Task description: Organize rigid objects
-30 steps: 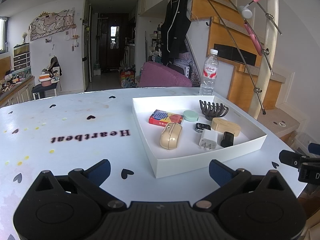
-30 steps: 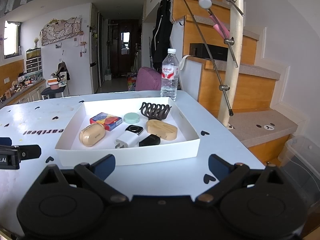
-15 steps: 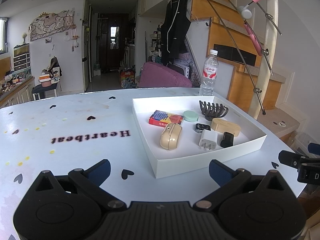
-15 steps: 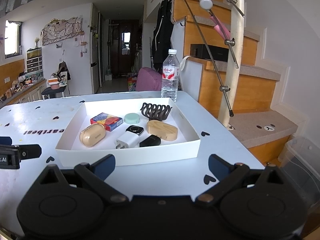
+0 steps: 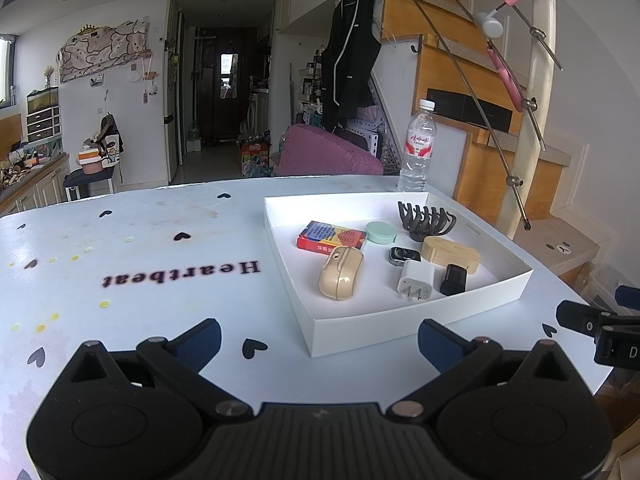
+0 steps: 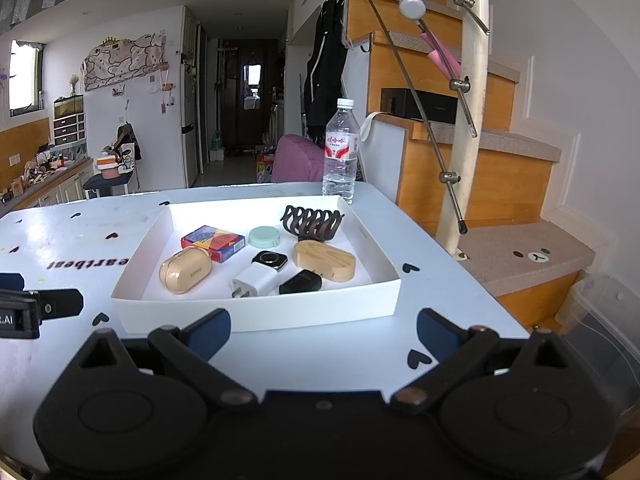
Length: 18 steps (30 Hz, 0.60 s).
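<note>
Nothing has been moved since a second ago; the left gripper and right gripper are held spread and empty just before the white tray; every small item, beige case included, lies inside it, so sorting appears unstarted or complete.

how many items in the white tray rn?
7, all loose in the white tray: card box, mint round case, hair claw, beige case, watch, wooden block, white charger, black adapter. That makes 8. Nothing looks hidden.
</note>
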Motion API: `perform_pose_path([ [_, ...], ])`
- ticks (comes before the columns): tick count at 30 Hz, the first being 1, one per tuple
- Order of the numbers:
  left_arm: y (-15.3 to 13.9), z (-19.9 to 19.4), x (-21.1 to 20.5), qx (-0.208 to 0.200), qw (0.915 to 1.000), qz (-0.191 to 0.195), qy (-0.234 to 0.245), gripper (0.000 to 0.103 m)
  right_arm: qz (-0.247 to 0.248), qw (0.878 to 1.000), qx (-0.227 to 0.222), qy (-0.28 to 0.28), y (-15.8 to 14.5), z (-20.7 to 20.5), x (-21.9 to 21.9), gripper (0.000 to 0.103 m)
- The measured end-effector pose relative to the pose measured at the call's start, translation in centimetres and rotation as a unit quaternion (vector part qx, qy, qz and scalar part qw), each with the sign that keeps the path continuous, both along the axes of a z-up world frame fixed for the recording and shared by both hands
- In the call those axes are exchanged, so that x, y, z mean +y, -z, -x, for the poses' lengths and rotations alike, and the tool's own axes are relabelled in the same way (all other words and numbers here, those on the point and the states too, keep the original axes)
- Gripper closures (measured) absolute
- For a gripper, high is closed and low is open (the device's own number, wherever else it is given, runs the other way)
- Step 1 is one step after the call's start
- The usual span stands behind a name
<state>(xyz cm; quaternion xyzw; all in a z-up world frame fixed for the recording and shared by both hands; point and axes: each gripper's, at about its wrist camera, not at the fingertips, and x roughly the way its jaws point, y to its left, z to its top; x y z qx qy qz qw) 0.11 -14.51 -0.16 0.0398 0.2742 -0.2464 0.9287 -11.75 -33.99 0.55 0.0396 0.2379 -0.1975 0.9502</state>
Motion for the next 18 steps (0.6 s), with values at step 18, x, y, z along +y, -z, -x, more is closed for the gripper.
perform_pose_path([
  [18, 0.03, 0.03, 0.02, 0.0, 1.0, 0.0, 0.0, 0.0, -0.001, 1.0, -0.001, -0.002, -0.07, 0.03, 0.05, 0.002],
])
